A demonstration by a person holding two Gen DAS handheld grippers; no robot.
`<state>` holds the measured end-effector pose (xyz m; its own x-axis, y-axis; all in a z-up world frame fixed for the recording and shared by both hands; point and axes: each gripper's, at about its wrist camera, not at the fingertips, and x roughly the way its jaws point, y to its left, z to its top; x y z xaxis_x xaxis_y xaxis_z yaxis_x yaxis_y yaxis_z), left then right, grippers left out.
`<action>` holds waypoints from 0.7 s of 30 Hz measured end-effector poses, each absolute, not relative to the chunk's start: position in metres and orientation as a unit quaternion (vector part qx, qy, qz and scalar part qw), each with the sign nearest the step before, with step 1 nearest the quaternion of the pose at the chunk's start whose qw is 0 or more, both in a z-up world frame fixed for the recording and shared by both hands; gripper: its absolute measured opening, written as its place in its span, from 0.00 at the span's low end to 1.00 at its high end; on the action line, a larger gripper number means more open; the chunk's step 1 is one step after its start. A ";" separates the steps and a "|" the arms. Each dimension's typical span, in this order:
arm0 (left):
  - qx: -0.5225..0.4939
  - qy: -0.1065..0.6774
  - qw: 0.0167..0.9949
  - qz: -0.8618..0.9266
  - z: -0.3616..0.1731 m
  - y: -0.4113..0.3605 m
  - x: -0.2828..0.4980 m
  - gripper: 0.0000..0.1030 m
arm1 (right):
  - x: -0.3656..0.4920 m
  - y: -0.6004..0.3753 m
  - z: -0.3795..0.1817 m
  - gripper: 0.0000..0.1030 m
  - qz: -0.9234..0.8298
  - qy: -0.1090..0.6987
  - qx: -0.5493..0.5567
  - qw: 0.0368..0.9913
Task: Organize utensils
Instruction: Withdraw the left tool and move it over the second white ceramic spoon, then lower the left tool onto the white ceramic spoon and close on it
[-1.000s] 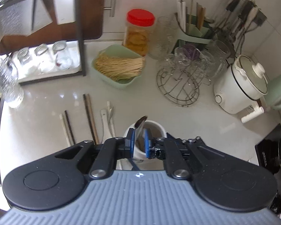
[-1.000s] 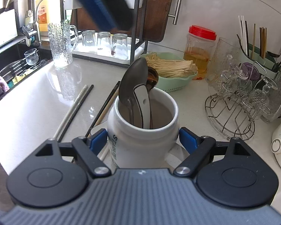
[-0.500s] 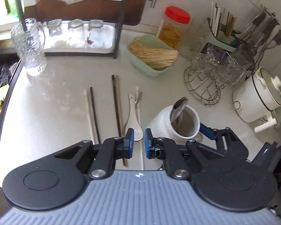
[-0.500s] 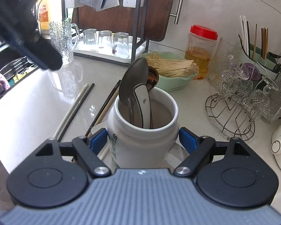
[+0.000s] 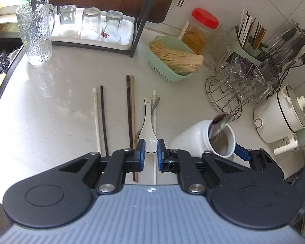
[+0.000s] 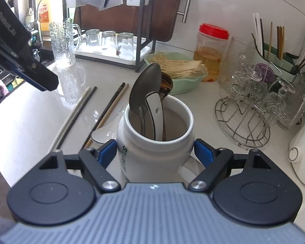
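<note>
hidden: white mug [image 6: 155, 156] base | behind: right claw [image 6: 155, 152]

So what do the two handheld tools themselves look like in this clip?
They match. The left tool has a ribbed grey body, black linkage arms with silver pivot screws, two round black discs at the sides, and blue pads on black fingers. The right tool is built the same. Seen from the right camera, the left one's black side carries white lettering. No cables, hands or sleeves show.

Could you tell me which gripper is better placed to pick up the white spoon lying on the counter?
Left. The left gripper hangs right over the white spoon, its bowl showing in the narrow gap between the fingers, which hold nothing. The right gripper is clamped on the white jar, so it is occupied.
</note>
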<state>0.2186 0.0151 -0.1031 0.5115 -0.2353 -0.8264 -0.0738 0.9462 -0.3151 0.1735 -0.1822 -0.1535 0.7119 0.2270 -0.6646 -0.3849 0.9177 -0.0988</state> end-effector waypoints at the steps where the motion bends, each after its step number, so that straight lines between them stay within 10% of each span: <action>1: -0.158 0.493 0.854 -0.048 -0.106 0.014 0.220 0.12 | 0.173 -0.183 -0.154 0.83 0.165 0.342 -0.115 0.918; 21: -0.119 0.535 0.833 -0.071 -0.176 -0.003 0.279 0.29 | 0.185 -0.194 -0.158 0.83 0.187 0.322 -0.115 0.921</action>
<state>0.2786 -0.0032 -0.1763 0.4174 -0.2460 -0.8748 -0.0082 0.9616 -0.2743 0.1849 -0.1944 -0.1584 0.7235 0.2698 -0.6354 -0.4180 0.9038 -0.0922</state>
